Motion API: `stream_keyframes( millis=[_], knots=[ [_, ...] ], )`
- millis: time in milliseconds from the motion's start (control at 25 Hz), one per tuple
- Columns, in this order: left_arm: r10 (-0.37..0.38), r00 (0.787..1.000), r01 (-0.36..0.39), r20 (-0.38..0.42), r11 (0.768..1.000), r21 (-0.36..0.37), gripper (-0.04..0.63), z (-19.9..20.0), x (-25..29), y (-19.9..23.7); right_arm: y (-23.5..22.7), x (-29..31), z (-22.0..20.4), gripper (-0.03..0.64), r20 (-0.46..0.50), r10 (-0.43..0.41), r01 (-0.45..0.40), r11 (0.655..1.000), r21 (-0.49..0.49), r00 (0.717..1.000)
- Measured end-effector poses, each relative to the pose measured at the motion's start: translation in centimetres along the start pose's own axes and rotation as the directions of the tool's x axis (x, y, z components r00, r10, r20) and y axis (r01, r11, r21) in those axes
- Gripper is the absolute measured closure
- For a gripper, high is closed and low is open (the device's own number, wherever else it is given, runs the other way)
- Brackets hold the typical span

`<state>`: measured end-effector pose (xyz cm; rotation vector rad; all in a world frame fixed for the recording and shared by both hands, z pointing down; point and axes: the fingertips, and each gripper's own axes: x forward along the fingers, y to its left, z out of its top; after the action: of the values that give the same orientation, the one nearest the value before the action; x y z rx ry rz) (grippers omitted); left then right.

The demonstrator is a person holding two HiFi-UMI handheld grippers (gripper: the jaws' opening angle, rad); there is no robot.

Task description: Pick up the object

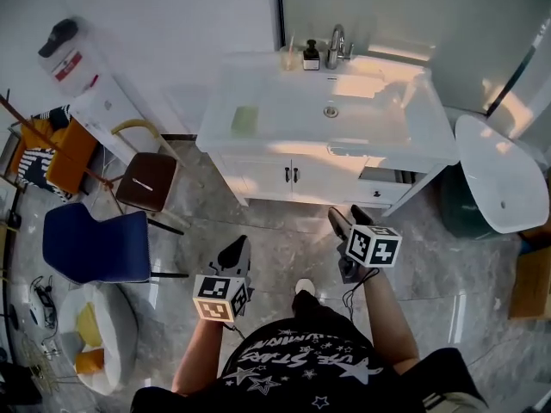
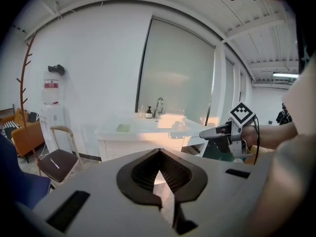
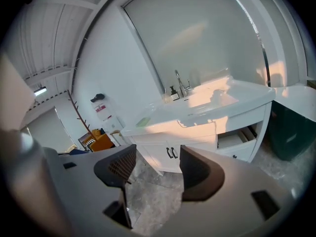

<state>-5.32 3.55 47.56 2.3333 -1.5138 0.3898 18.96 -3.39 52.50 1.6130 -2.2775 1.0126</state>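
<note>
A flat pale green object (image 1: 244, 120) lies on the left part of a white vanity top (image 1: 258, 149), beside the sink basin; it also shows in the left gripper view (image 2: 123, 127) and the right gripper view (image 3: 143, 122). I stand on the floor in front of the vanity, well short of it. My left gripper (image 1: 235, 252) (image 2: 159, 154) is shut with nothing between its pads. My right gripper (image 1: 349, 218) (image 3: 155, 164) points at the cabinet, open wide and empty. It also appears at the right of the left gripper view (image 2: 217, 132).
A faucet (image 1: 336, 46), a dark bottle (image 1: 311, 56) and a cup (image 1: 290, 57) stand at the back of the vanity. One drawer (image 1: 383, 183) is pulled out. A brown stool (image 1: 148, 181) and a blue chair (image 1: 95, 246) stand left. At right are a white oval thing (image 1: 499, 175) and a cardboard box (image 1: 534, 282).
</note>
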Motion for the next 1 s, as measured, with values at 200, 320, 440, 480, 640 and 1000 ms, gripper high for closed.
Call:
stream_keyframes(
  millis=[200,320,440,480,640,1000],
  knots=[
    [0.045,0.999,-0.045,-0.024,0.999,-0.011,0.58,1.9,3.6,0.8,-0.9,3.8,3.5,0.345,-0.012,0.056,-0.056,0.998,-0.009,0.998],
    [0.093,0.996,-0.093,-0.003,0.995,-0.026,0.58,3.4,4.8,2.1,-0.9,5.2,4.9,0.345,-0.023,0.082,-0.083,0.996,-0.026,0.996],
    [0.117,0.993,-0.117,0.022,0.993,-0.021,0.58,4.4,5.4,2.9,-0.7,6.4,5.8,0.345,-0.029,0.104,-0.105,0.994,-0.036,0.994],
    [0.127,0.991,-0.127,0.031,0.992,-0.015,0.581,4.5,5.5,3.2,-0.5,6.9,5.9,0.344,-0.033,0.112,-0.113,0.993,-0.039,0.993],
    [0.163,0.986,-0.162,0.037,0.986,-0.036,0.581,4.1,5.9,4.8,0.4,9.1,6.0,0.344,-0.056,0.131,-0.134,0.989,-0.057,0.99],
    [0.159,0.987,-0.158,0.017,0.986,-0.059,0.58,4.5,10.3,9.9,2.5,15.1,7.6,0.344,-0.083,0.136,-0.142,0.987,-0.074,0.987]
  ],
)
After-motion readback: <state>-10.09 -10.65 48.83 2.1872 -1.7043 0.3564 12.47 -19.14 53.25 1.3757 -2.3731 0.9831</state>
